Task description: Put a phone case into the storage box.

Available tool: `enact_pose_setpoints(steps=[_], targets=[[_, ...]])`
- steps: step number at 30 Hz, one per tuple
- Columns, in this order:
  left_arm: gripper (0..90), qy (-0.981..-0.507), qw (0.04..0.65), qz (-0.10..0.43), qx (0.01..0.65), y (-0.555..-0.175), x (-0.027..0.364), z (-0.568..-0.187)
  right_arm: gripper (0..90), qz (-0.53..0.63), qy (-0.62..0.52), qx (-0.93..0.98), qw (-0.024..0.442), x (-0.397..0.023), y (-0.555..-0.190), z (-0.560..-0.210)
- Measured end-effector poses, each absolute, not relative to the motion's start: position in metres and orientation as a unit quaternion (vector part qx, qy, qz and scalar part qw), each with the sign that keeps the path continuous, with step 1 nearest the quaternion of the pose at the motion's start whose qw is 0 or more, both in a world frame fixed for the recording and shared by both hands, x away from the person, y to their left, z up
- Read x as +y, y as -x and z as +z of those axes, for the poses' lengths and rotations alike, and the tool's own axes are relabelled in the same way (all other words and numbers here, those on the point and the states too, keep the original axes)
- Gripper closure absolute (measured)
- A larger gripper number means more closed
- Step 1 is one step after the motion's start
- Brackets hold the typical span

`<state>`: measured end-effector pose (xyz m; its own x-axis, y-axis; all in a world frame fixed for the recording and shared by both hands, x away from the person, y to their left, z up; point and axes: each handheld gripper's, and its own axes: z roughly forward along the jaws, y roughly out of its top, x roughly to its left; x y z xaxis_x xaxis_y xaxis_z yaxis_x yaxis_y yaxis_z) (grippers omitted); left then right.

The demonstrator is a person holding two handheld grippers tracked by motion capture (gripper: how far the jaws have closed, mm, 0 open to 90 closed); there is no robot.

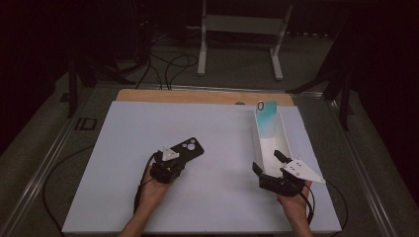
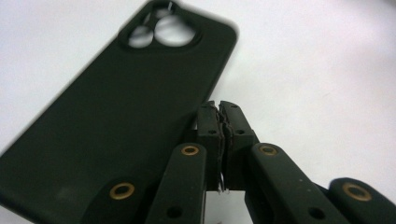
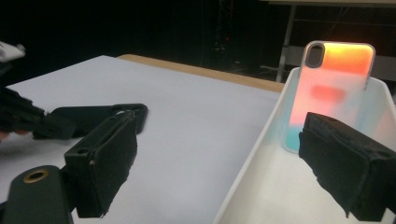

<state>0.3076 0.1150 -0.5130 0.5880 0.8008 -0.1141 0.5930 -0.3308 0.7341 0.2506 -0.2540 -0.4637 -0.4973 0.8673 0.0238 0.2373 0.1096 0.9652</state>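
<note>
A black phone case (image 1: 189,148) (image 2: 116,112) lies flat on the white table (image 1: 222,197), its camera cutout at the far end. My left gripper (image 1: 172,158) (image 2: 223,123) is shut, its pads pressed together with nothing between them, right beside the case's long edge. A long white tray (image 1: 284,136) (image 3: 261,154) stands at the right. A translucent phone case (image 1: 267,118) (image 3: 334,88), orange above and teal below, leans upright against its far end. My right gripper (image 1: 268,163) (image 3: 222,140) is open and straddles the tray's near left wall, one jaw outside and one inside.
A wooden strip (image 1: 197,96) runs along the table's far edge. Beyond it on the dark floor are a white stand frame (image 1: 242,24) and loose cables (image 1: 168,64). The middle of the table between the two grippers is bare white surface.
</note>
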Motion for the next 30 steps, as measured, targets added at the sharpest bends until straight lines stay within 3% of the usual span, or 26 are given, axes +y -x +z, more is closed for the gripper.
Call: enact_pose_setpoints(steps=[4,8,10,11,12,13,21,30], targets=[[71.4,-0.792,0.439,0.155,0.395,-0.294,0.136,-0.493,11.5,0.533,-0.396,0.689,0.291,-0.254,-0.251,-0.463],[40.9,-0.767,0.470,0.209,0.384,-0.276,0.162,-0.477,11.5,0.539,-0.389,0.689,0.289,-0.255,-0.251,-0.464],[30.9,-0.758,0.478,0.218,0.386,-0.272,0.170,-0.473,11.5,0.542,-0.384,0.687,0.293,-0.256,-0.251,-0.463],[30.9,-0.747,0.485,0.232,0.392,-0.267,0.179,-0.469,11.5,0.542,-0.384,0.687,0.293,-0.256,-0.251,-0.463],[19.0,-0.735,0.487,0.246,0.402,-0.263,0.191,-0.465,11.5,0.544,-0.384,0.684,0.297,-0.256,-0.251,-0.463],[15.3,-0.728,0.489,0.256,0.407,-0.259,0.199,-0.463,11.6,0.544,-0.385,0.685,0.296,-0.256,-0.251,-0.463],[1.4,-0.696,0.506,0.273,0.430,-0.243,0.242,-0.463,13.8,0.542,-0.384,0.695,0.274,-0.256,-0.251,-0.463],[0.3,-0.676,0.517,0.285,0.441,-0.240,0.260,-0.457,9.5,0.531,-0.390,0.697,0.284,-0.259,-0.249,-0.465]])
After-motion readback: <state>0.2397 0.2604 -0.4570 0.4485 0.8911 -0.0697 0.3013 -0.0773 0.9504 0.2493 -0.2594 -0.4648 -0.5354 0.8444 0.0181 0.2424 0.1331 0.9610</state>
